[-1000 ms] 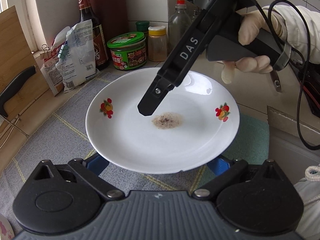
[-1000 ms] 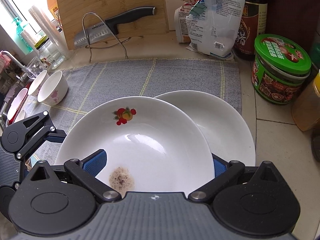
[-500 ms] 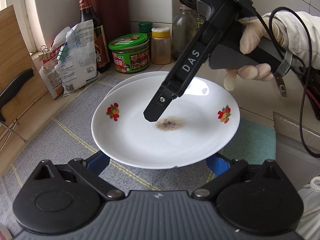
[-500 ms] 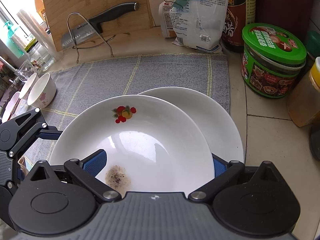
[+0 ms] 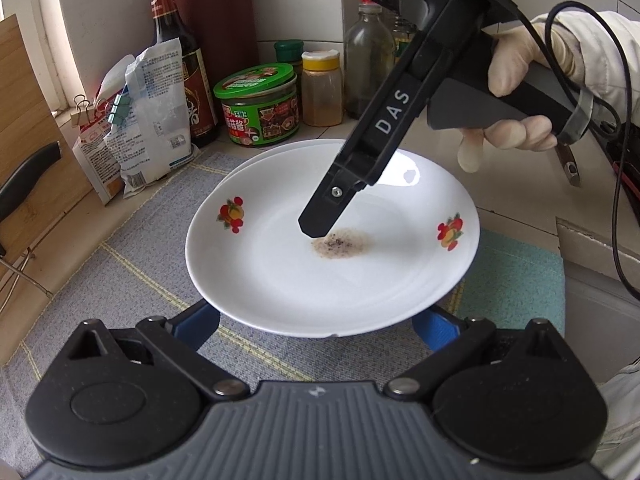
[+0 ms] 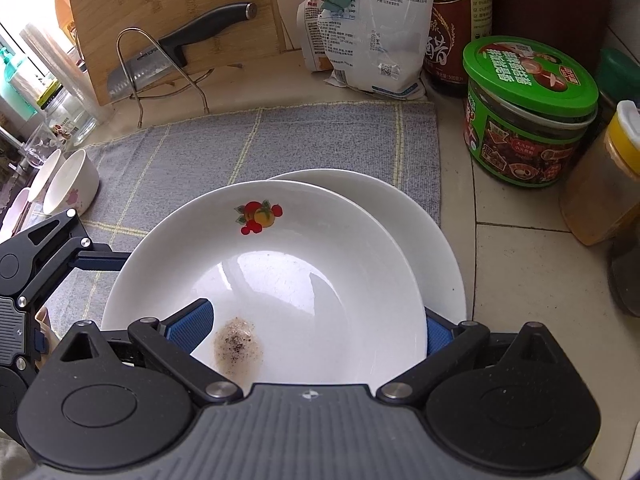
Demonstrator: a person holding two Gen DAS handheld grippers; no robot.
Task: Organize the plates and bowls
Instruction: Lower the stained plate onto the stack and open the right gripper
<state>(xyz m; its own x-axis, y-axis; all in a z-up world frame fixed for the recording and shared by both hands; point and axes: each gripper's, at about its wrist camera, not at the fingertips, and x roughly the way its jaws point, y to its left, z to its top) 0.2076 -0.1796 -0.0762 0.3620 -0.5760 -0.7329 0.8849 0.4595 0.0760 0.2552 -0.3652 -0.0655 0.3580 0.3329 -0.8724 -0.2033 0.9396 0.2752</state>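
The soiled plate (image 6: 288, 264) filled the frame's center, overlapping a second plate (image 6: 436, 240) to its right on the grey mat (image 6: 256, 140). The right gripper (image 6: 316, 326) pinched its near rim. The left gripper (image 5: 316, 322) stood spread, straddling the plate's edge.
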